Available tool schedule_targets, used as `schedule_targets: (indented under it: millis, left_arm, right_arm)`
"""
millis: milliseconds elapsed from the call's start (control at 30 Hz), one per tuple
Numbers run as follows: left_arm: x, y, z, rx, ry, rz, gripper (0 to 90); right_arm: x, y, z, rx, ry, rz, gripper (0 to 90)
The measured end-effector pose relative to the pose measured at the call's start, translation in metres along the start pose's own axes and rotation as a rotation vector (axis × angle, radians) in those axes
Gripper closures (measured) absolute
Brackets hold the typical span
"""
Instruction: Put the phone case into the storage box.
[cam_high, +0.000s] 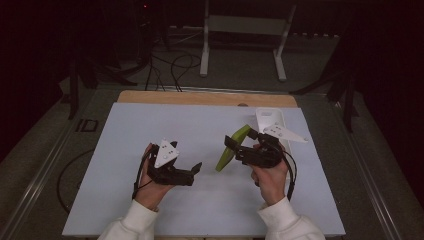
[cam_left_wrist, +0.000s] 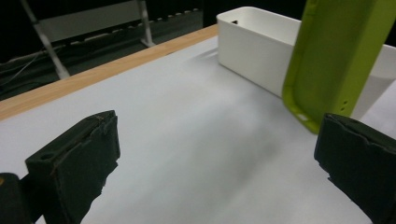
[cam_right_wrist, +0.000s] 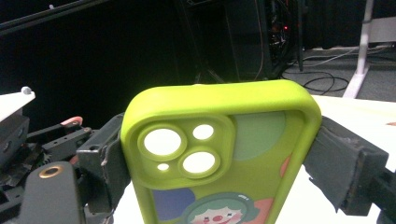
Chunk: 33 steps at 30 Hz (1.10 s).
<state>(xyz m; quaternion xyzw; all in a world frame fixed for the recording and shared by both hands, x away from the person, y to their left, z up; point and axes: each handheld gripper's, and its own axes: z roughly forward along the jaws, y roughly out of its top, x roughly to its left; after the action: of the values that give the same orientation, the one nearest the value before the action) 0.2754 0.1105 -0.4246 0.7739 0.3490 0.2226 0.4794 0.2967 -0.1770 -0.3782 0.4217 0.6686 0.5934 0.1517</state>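
**Green phone case clamped in the right gripper, left gripper open beside it**

The right gripper (cam_high: 239, 145) holds a lime-green phone case (cam_high: 232, 147) above the white table mat (cam_high: 200, 125), a little right of the mat's middle. In the right gripper view the two black jaws press on the case's long side edges, one on each side, so the grip runs across its width. The case's long axis runs away from the gripper: the end with the camera cutouts (cam_right_wrist: 180, 147) points outward, the other end sits back toward the hand. The printed back faces that camera (a clown face and coloured shapes show on it).

From the high view the case is seen nearly edge-on, a slim green strip running from upper right, toward the white bin (cam_high: 270, 120), to lower left, toward the person. The left gripper view shows it off the mat, its long axis steep and tilted, its lower end hanging just in front of the bin's wall.

The left gripper (cam_high: 195, 170) is held low over the mat, left of the case and apart from it. Its jaws stand wide with nothing between them, pointing toward the case.
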Motion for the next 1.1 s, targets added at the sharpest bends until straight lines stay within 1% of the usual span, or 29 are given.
schedule_targets:
  millis: [367,467,533,633,800,867,1100]
  left_arm:
    - [0.017,-0.009,-0.014,0.001,0.046,-0.018,0.6]
    - [0.02,-0.012,-0.017,0.0,0.051,-0.022,0.6]
    - [0.022,-0.014,-0.019,0.004,0.061,-0.021,0.7]
    - [0.025,-0.018,-0.022,0.007,0.066,-0.015,0.6]
    - [0.032,-0.024,-0.031,-0.001,0.08,-0.024,0.6]
    - [0.034,-0.027,-0.036,-0.01,0.093,-0.023,0.7]
    - [0.046,-0.039,-0.05,-0.028,0.111,-0.043,0.7]
  right_arm:
    - [-0.001,0.002,0.002,-0.001,-0.013,0.0,16.3]
    - [-0.001,0.002,0.003,-0.002,-0.018,0.001,16.2]
    - [-0.002,0.003,0.004,-0.003,-0.02,0.001,16.3]
    - [-0.003,0.003,0.004,-0.007,-0.023,0.002,16.2]
    - [-0.004,0.003,0.005,-0.008,-0.031,0.005,16.3]
    - [-0.005,0.003,0.005,-0.009,-0.033,0.008,16.3]
    - [-0.008,0.003,0.006,-0.013,-0.042,0.016,16.3]
